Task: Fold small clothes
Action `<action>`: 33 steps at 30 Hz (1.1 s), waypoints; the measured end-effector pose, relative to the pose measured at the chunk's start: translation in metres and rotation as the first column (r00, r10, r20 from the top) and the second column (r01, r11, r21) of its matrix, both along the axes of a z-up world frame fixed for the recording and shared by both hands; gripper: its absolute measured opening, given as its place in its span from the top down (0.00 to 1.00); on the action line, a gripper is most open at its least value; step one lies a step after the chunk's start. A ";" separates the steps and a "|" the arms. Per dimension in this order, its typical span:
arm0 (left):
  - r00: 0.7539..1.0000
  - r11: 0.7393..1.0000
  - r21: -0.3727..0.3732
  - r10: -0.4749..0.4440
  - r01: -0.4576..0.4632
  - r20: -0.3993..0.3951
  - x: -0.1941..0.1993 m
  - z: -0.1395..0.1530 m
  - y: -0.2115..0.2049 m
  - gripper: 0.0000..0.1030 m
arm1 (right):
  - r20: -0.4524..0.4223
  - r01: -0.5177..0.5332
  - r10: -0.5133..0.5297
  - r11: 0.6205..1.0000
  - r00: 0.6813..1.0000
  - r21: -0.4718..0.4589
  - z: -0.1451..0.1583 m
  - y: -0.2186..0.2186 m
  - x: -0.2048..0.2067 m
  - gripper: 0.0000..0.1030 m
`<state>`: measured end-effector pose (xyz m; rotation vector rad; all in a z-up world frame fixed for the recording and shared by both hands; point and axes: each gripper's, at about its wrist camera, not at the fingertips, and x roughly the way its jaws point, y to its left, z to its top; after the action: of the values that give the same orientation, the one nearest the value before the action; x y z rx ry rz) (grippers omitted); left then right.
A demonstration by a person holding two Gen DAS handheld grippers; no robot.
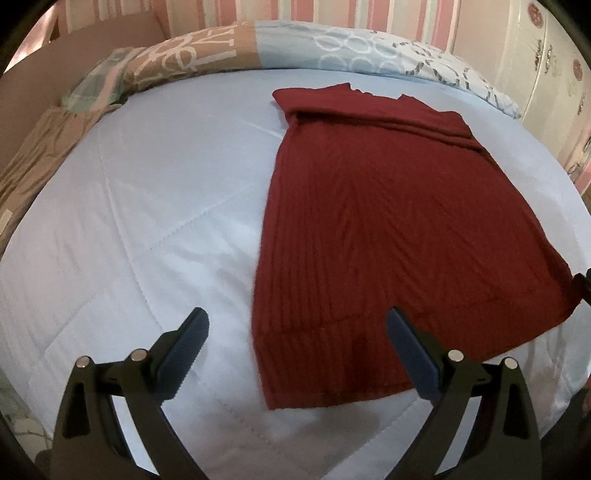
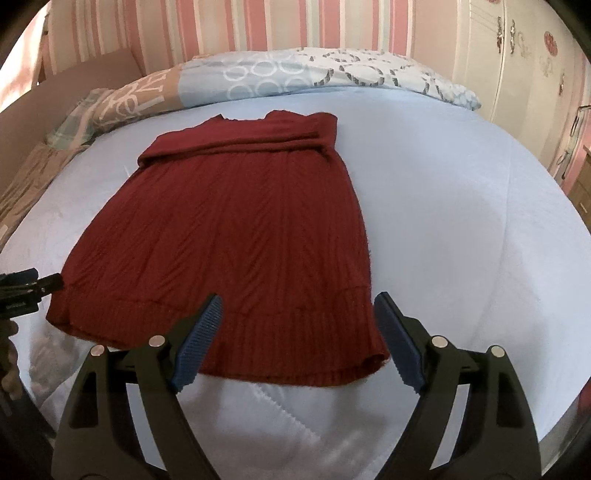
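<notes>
A dark red ribbed knit sweater (image 1: 373, 229) lies flat on a pale blue quilted bed (image 1: 147, 221), its sleeves folded across the top near the collar. It also shows in the right wrist view (image 2: 236, 236). My left gripper (image 1: 297, 325) is open, hovering above the sweater's near left hem corner. My right gripper (image 2: 299, 310) is open, hovering above the sweater's near right hem. The left gripper's tip shows at the left edge of the right wrist view (image 2: 33, 286), beside the sweater's left side.
A patterned blue and tan duvet (image 1: 258, 44) is bunched along the bed's far edge. A brown headboard (image 1: 74, 66) stands at the left. A striped pink wall (image 2: 221, 29) is behind. A white wardrobe (image 2: 524, 66) stands at the right.
</notes>
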<state>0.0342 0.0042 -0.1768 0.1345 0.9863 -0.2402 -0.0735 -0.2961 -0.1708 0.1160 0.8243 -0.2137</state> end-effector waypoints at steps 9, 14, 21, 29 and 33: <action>0.999 0.999 0.032 -0.032 0.032 0.004 0.000 -0.004 -0.008 0.06 | -0.008 0.007 -0.007 0.999 1.000 -0.052 -0.003 0.003 0.000 0.14; 1.000 1.000 0.009 -0.028 0.028 0.003 -0.003 -0.006 -0.006 0.06 | -0.002 0.007 -0.007 0.999 1.000 -0.039 -0.004 0.001 0.000 0.14; 0.995 0.992 -0.112 -0.067 0.059 -0.070 0.005 -0.014 -0.008 0.06 | -0.025 0.013 -0.014 0.998 1.000 -0.054 -0.013 -0.003 -0.003 0.14; 0.985 0.982 -0.186 -0.009 -0.023 -0.170 0.009 -0.026 0.017 0.06 | -0.036 0.027 -0.028 0.999 0.999 -0.034 -0.021 -0.007 -0.003 0.14; 0.984 0.984 -0.179 -0.050 0.019 -0.169 0.007 -0.027 0.006 0.07 | -0.044 0.020 -0.021 0.999 0.999 -0.041 -0.024 -0.005 -0.002 0.14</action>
<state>0.0415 0.0097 -0.2039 -0.0321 1.1306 -0.3750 -0.0753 -0.3013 -0.1948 0.0821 0.8625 -0.2530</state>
